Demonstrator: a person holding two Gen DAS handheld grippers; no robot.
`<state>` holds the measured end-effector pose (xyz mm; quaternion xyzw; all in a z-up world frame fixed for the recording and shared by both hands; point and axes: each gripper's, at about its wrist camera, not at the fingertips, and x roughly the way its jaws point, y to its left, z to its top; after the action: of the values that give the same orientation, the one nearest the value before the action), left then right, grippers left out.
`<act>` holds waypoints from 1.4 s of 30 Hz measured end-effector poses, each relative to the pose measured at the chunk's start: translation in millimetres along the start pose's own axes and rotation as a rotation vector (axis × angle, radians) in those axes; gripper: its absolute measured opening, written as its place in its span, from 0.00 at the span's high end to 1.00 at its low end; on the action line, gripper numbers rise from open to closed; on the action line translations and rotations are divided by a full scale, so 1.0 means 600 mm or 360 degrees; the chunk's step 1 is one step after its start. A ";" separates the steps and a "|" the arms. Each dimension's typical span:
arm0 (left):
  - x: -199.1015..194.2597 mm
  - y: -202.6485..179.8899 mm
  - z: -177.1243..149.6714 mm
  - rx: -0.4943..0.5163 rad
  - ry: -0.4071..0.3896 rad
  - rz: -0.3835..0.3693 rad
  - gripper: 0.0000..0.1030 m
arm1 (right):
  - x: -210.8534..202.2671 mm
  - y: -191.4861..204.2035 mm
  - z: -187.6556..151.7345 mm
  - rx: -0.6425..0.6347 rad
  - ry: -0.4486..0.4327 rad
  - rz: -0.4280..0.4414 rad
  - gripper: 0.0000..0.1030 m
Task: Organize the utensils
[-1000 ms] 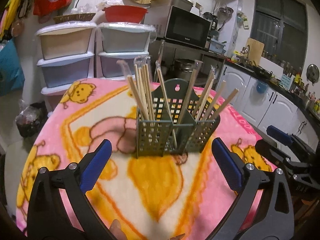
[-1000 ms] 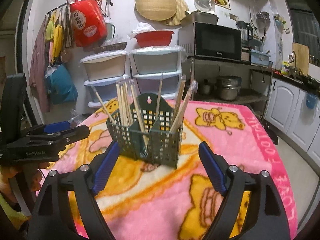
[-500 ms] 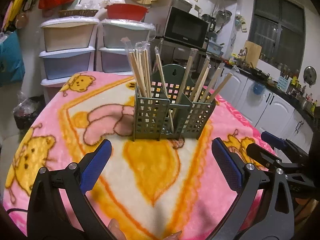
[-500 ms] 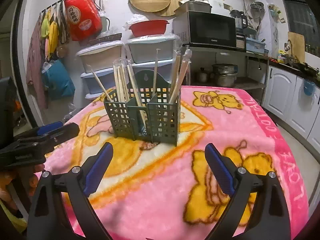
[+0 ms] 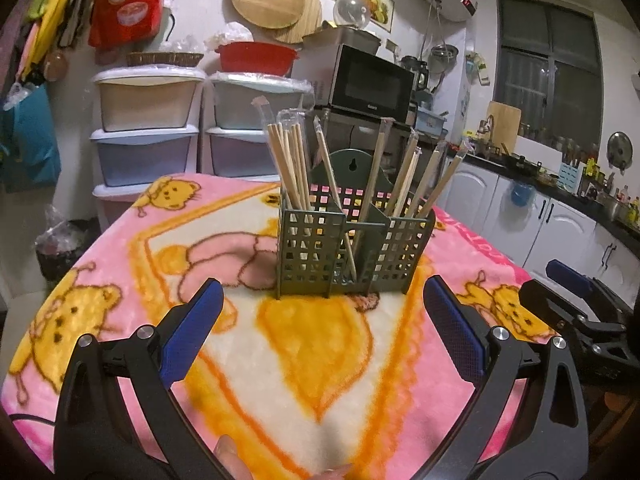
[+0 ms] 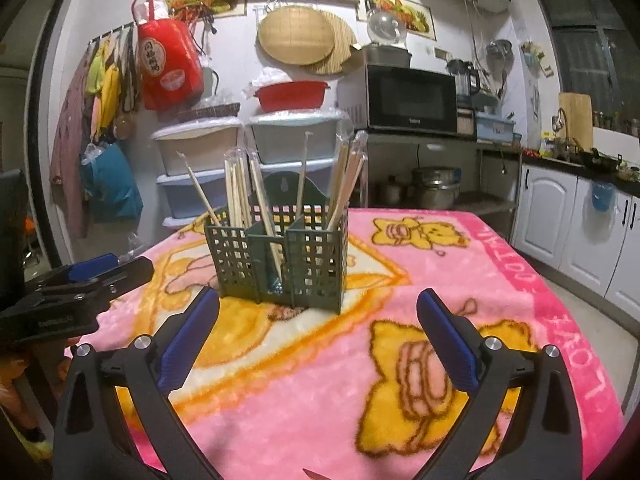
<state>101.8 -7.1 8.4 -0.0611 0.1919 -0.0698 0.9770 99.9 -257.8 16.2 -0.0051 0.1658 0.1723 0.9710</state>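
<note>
A dark green lattice utensil holder [image 5: 352,248] [image 6: 280,258] stands upright on the pink cartoon blanket [image 5: 120,264] [image 6: 460,280]. Several wrapped wooden chopsticks [image 5: 290,168] [image 6: 238,192] stick up from its compartments. My left gripper [image 5: 322,324] hovers open in front of the holder, with nothing between its blue pads. My right gripper [image 6: 318,332] is to the right of it, its jaws still opening and empty, well short of the holder. Each gripper shows at the edge of the other's view.
Stacked plastic drawer units [image 5: 148,136] [image 6: 200,168], a red basin [image 6: 292,96] and a microwave [image 5: 372,84] [image 6: 412,100] stand behind the table. White cabinets [image 6: 580,224] and a crowded counter run along the right. A black bag [image 5: 60,248] sits on the floor at left.
Both grippers have drawn back and sunk, so the holder looks smaller and farther off. The right gripper's jaws have spread wider. The holder and chopsticks stay put.
</note>
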 end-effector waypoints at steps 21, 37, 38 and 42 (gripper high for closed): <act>0.002 -0.004 -0.015 0.0037 -0.0051 0.0024 0.10 | -0.005 0.003 -0.020 -0.0006 -0.0066 -0.0027 0.06; 0.003 -0.005 -0.017 0.0040 -0.0045 0.0023 0.10 | -0.003 0.002 -0.021 -0.0002 -0.0053 -0.0028 0.06; 0.003 -0.005 -0.016 0.0040 -0.0047 0.0027 0.10 | -0.003 0.002 -0.021 -0.0003 -0.0054 -0.0029 0.06; 0.003 -0.005 -0.017 0.0033 -0.0047 0.0020 0.10 | -0.003 0.002 -0.021 -0.0003 -0.0053 -0.0026 0.06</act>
<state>98.9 -11.0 -1.3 -0.0507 0.1771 -0.0647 0.9808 93.7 -258.0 4.9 -0.0044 0.1494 0.1645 0.9750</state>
